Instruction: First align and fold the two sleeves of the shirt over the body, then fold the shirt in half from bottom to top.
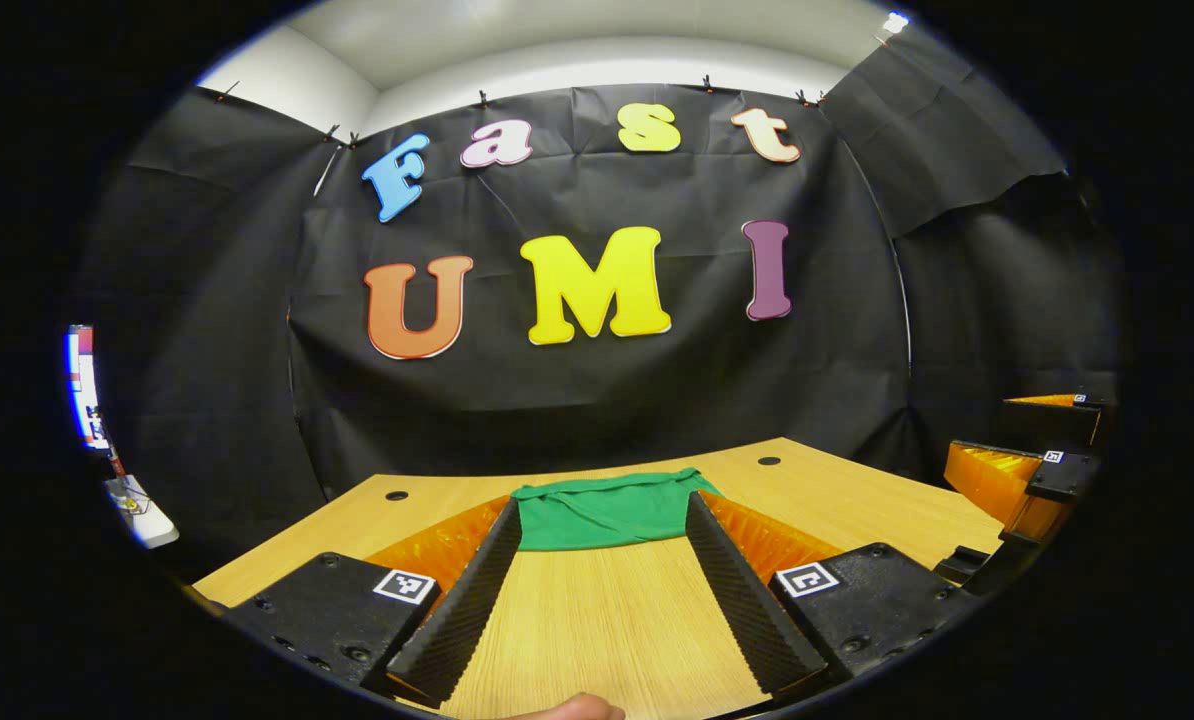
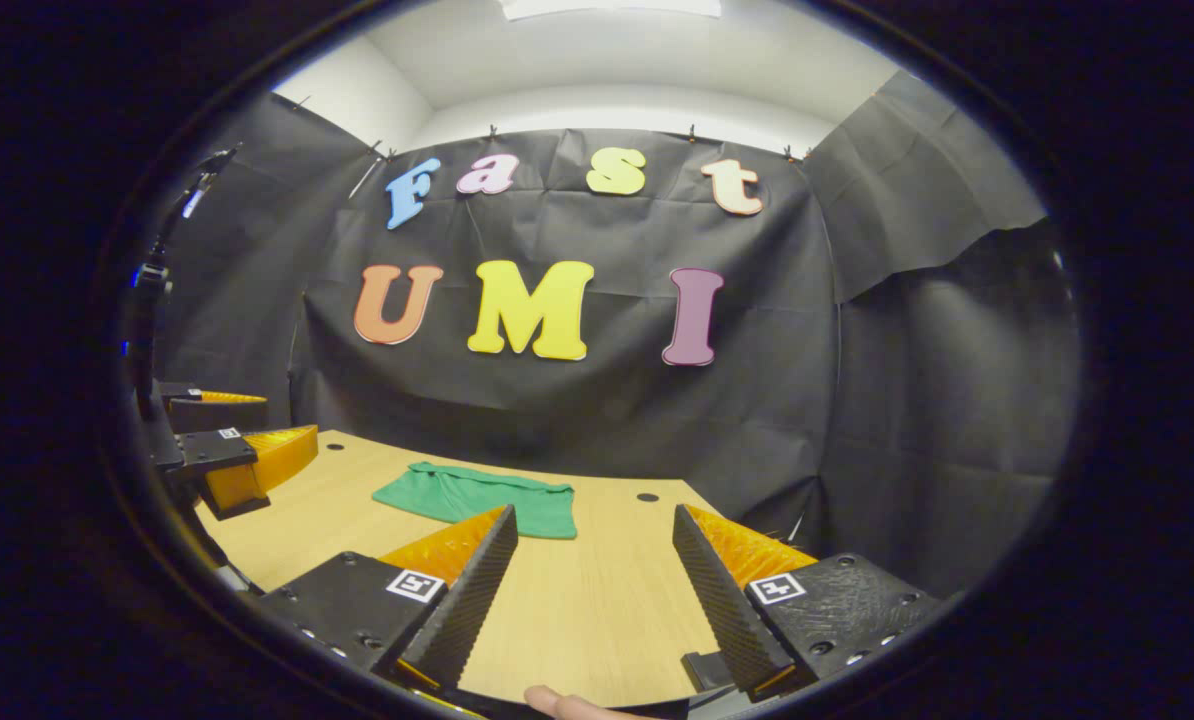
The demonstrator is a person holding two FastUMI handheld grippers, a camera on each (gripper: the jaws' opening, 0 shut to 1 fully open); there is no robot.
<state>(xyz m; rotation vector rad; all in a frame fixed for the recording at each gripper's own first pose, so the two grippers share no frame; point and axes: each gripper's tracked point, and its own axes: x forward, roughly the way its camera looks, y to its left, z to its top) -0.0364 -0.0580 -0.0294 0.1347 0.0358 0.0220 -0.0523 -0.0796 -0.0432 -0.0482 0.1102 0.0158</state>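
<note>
Both grippers, the left gripper [image 1: 597, 560] and the right gripper [image 2: 592, 570], are held wide open with nothing between the fingers. A folded green shirt [image 1: 607, 510] is seen lying flat near the table's [image 1: 857, 500] far edge.

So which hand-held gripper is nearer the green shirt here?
Left. The left hand-held gripper points straight at the green shirt, open, just short of it. The right hand-held gripper is also open, with the shirt farther off to its left.
</note>
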